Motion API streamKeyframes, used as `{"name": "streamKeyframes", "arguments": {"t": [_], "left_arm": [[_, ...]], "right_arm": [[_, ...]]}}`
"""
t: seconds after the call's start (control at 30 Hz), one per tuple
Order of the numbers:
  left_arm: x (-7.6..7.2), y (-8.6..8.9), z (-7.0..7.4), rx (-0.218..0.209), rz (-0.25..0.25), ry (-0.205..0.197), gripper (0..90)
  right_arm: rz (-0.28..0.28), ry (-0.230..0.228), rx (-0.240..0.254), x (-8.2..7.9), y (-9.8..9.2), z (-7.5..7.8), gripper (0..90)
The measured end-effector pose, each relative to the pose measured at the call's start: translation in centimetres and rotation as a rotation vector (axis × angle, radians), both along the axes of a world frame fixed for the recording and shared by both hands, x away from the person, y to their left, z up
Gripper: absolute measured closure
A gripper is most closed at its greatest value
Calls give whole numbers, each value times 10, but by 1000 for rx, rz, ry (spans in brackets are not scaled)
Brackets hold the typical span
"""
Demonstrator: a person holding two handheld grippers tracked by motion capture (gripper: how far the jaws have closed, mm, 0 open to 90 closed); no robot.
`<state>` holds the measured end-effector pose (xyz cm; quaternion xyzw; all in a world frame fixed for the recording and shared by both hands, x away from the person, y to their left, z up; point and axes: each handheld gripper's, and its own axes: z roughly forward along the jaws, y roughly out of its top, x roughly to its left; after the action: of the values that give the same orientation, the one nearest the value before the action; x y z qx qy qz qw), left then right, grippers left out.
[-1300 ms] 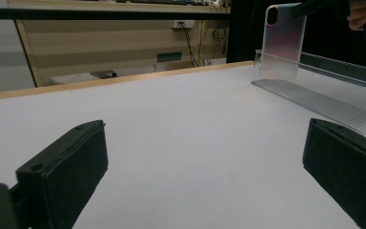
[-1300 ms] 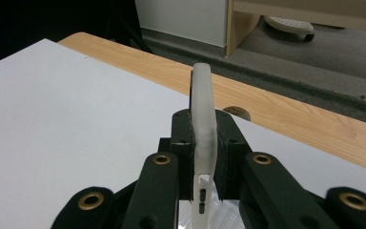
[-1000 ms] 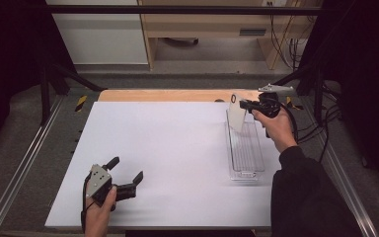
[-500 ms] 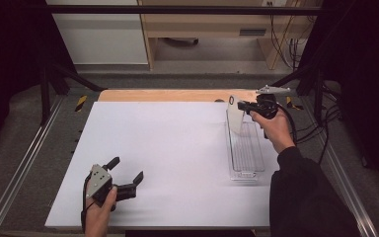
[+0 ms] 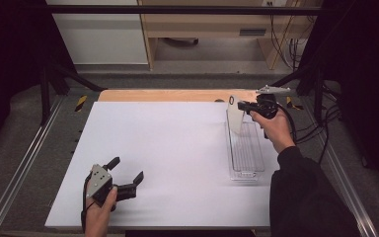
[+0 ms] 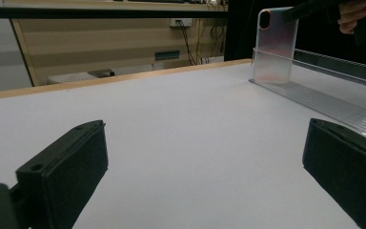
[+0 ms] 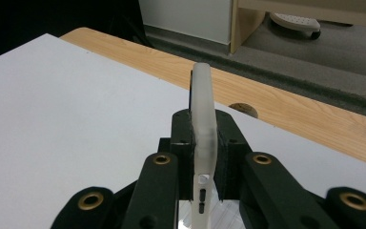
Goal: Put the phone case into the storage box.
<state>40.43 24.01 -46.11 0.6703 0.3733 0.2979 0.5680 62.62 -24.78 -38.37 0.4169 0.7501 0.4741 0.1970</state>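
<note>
Clamped in the right gripper, a phone case is held upright over a clear tray; the left gripper is spread wide above the counter.

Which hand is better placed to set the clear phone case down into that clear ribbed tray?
Right. The right gripper is already shut on the translucent phone case, holding it upright over the far end of the clear ribbed plastic tray. The left gripper sits open at the table's near left, far from both.

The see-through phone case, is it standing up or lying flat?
Standing up. The clear, frosted plastic phone case is upright, its bottom end down in the clear ribbed plastic tray, with the right tongs pinching its top edge.
</note>
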Motion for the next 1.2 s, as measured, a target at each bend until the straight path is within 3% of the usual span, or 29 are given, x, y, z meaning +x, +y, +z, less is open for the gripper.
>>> {"name": "streamKeyframes", "arguments": {"t": [0.53,0.93,1.2], "left_arm": [[0,-1,0,1,1,0,9],[0,-1,0,0,3,-1,10],[0,-1,0,-3,5,0,10]], "right_arm": [[-12,16,-34,3,-2,3,801],[-80,24,-87,7,0,4,730],[-134,-3,-106,11,3,1,672]]}}
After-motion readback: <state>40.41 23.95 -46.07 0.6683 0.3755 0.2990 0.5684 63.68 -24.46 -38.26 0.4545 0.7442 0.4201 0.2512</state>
